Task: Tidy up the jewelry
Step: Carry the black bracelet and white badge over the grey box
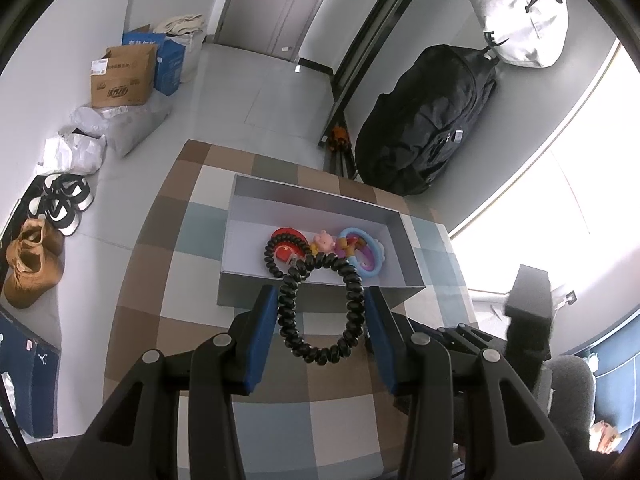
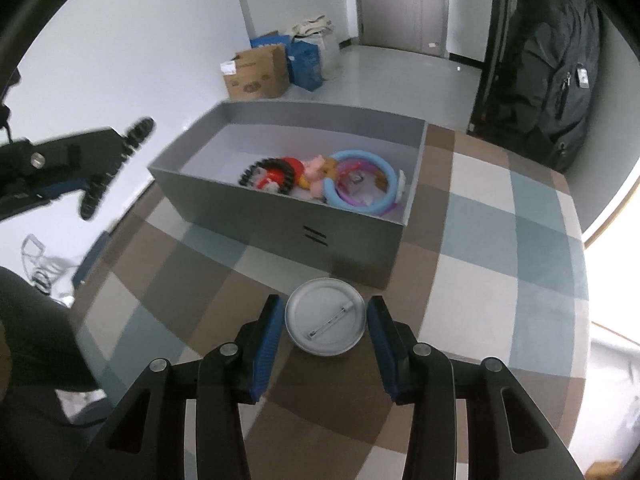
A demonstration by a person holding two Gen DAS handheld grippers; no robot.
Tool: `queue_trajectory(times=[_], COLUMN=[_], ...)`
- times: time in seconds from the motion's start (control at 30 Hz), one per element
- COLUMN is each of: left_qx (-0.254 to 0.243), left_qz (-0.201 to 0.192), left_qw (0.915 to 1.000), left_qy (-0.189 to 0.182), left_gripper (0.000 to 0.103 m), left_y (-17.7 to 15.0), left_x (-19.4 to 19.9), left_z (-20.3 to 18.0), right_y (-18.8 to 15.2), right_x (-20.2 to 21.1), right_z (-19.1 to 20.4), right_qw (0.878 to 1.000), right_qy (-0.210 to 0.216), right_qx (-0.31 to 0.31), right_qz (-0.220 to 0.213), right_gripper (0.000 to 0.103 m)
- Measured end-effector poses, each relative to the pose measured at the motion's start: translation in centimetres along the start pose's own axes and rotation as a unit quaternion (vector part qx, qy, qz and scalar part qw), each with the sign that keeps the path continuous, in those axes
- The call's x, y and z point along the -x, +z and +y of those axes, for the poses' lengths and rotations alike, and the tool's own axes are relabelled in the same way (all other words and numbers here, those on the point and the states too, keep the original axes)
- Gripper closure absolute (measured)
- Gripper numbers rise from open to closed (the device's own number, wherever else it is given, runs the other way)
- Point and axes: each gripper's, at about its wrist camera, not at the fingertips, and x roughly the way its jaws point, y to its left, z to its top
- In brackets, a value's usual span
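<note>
My left gripper [image 1: 320, 300] is shut on a black spiral bracelet [image 1: 290, 312], whose loop hangs between the blue pads just in front of the grey box [image 1: 312, 196]. In the box lie a second black coil [image 1: 276, 258], a red piece [image 1: 286, 236], a pink pig charm [image 1: 323, 240] and a blue ring [image 1: 370, 254]. My right gripper [image 2: 324, 308] is shut on a round silver pin badge [image 2: 325, 320], back side up, low over the checked tablecloth [image 2: 500, 240] before the grey box [image 2: 280, 220]. The left gripper [image 2: 80, 168] shows at the left edge of the right wrist view.
A black backpack [image 1: 432, 120] and a white bag [image 1: 520, 20] stand at the back right. Cardboard boxes [image 1: 122, 76], plastic bags and shoes [image 1: 32, 264] line the floor on the left. The table edge runs close on the left of the box.
</note>
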Motion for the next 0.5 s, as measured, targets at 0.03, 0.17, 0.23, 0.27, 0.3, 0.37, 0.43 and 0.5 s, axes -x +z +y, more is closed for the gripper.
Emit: queue_trajectory(times=[0.03,0.17,0.23,0.27,0.3,0.37,0.43,0.5], left_qx=[0.0,0.001,0.005,0.008,0.01,0.019,0.026,0.031], left_qz=[0.0,0.001,-0.003,-0.006,-0.007,-0.009,-0.01,-0.011], left_qw=[1.0,1.0,0.9999,0.9999,0.9999,0.9997,0.9996,0.9995], left_qy=[0.0,0.004,0.009,0.01,0.011,0.01,0.009,0.006], left_gripper=[0.064,0.064,0.064,0.064,0.064,0.064,0.064,0.064], left_y=[0.0,0.0,0.0,0.0,0.0,0.1,0.2,0.3], left_x=[0.0,-0.1,-0.1,0.0,0.0,-0.1,-0.1,-0.3], left_z=[0.0,0.0,0.1,0.1,0.2,0.4,0.6,0.6], right_y=[0.0,0.3,0.5,0.6,0.7,1.0,1.4,1.9], right_x=[0.2,1.4,2.3,2.7,3.0,3.7,4.2,4.6], right_z=[0.0,0.7,1.3,1.5,1.6,1.8,1.8,1.5], right_qw=[1.0,0.999,0.998,0.997,0.996,0.995,0.993,0.992], right_qy=[0.006,0.036,0.042,0.048,0.056,0.068,0.074,0.081], right_qx=[-0.001,0.009,0.019,0.021,0.02,0.019,0.018,0.012], right_qz=[-0.003,-0.029,-0.045,-0.053,-0.06,-0.073,-0.085,-0.095], right_gripper=[0.061,0.061,0.061,0.061,0.061,0.061,0.061,0.061])
